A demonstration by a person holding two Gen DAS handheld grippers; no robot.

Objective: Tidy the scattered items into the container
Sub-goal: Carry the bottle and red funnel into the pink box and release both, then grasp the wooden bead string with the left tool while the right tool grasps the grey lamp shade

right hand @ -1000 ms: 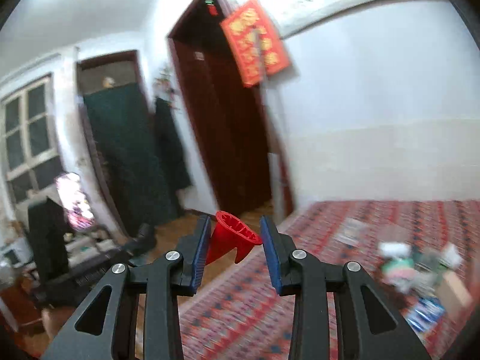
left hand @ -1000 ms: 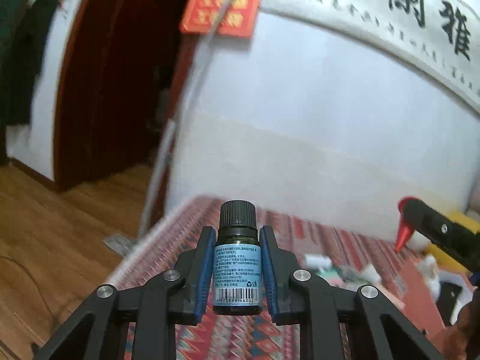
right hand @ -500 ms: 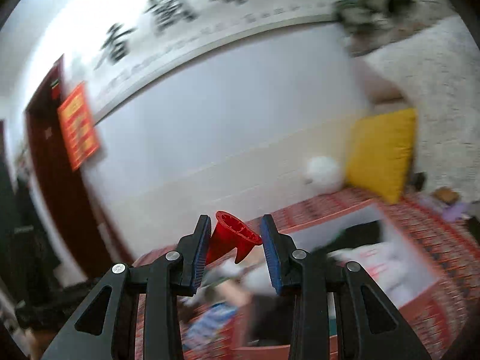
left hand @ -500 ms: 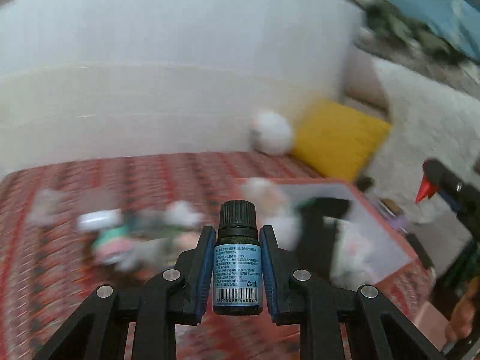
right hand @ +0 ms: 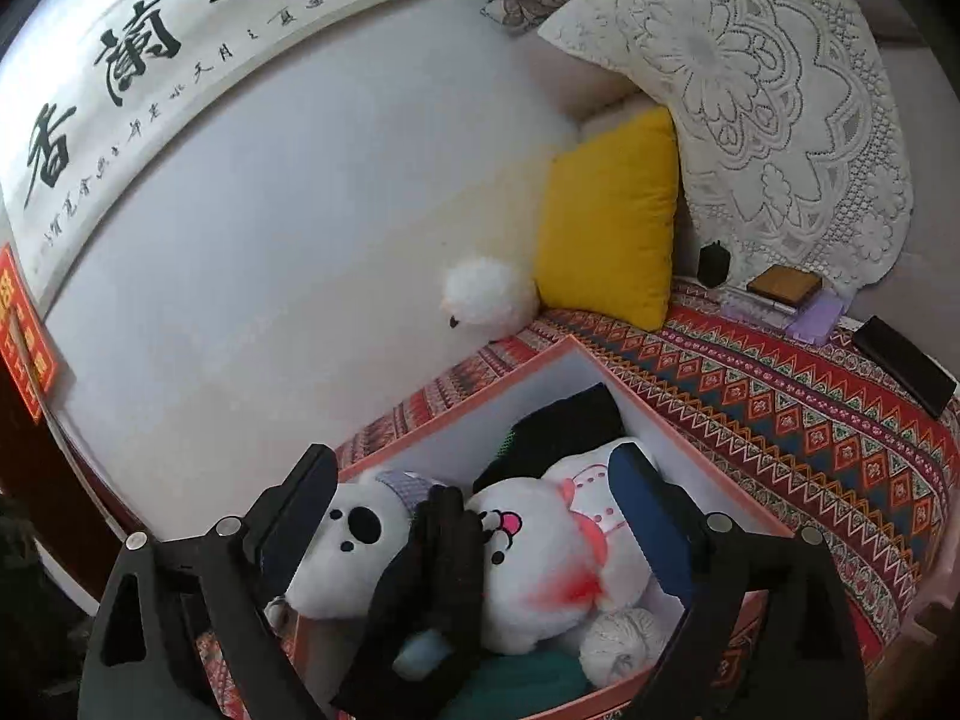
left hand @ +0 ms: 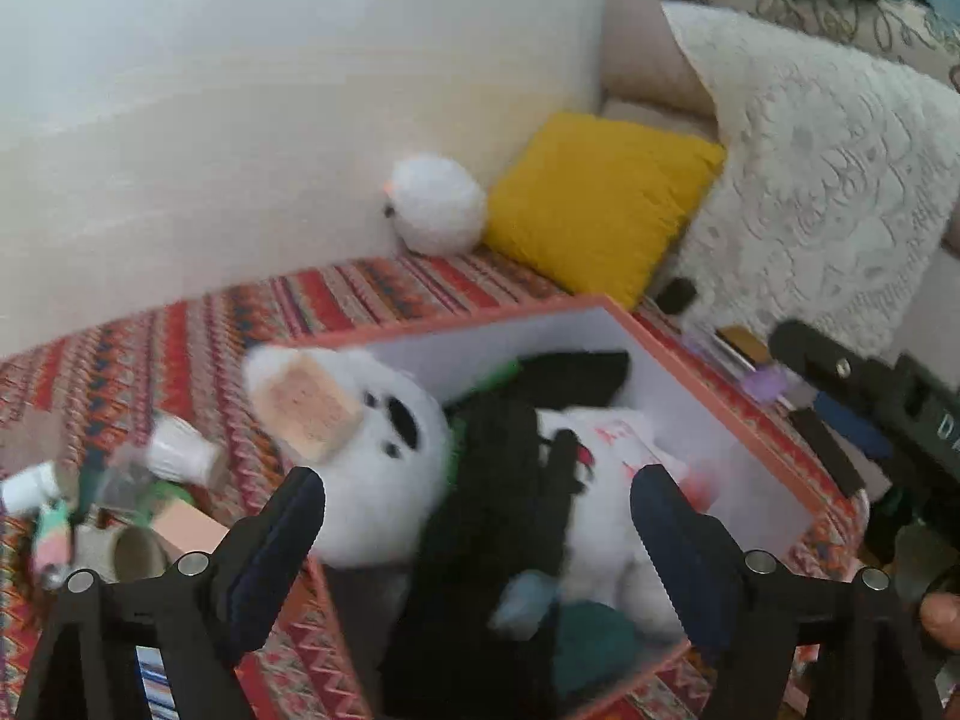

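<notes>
Two sets of tongs stand spread wide and empty over the box point(right hand: 576, 354), our one landmark. Half a second ago the left tongs point(left hand: 477, 531) clamped a small dark bottle and the right tongs point(right hand: 474, 507) pinched a red cone-shaped piece; now neither shows between the pads, so we judge both were let go into the box, though we cannot pick them out among its contents. That would leave two fewer things loose.

The woven spread point(right hand: 798, 420) under the box is the biggest surface, coarse with red zigzag bands. Beyond the box's far corner a lace throw point(right hand: 768, 108) hangs in open floral cutwork beside a square mustard cushion point(right hand: 606, 216) and a round fluffy white toy point(right hand: 489, 297).

The box itself is stiff card, salmon outside and white within, nearly full. Inside lie two soft white plush animals, one with a black nose point(right hand: 345, 546), one with pink trim point(right hand: 540, 564), with black fabric point(right hand: 558, 426) behind them and a pale ball of yarn point(right hand: 624, 642) at the near wall.

Left of the box, on the spread, small clutter remains: a white bottle point(left hand: 180, 450), a cardboard tube point(left hand: 135, 552), and blurred pieces we cannot name. We judge those come next.
</notes>
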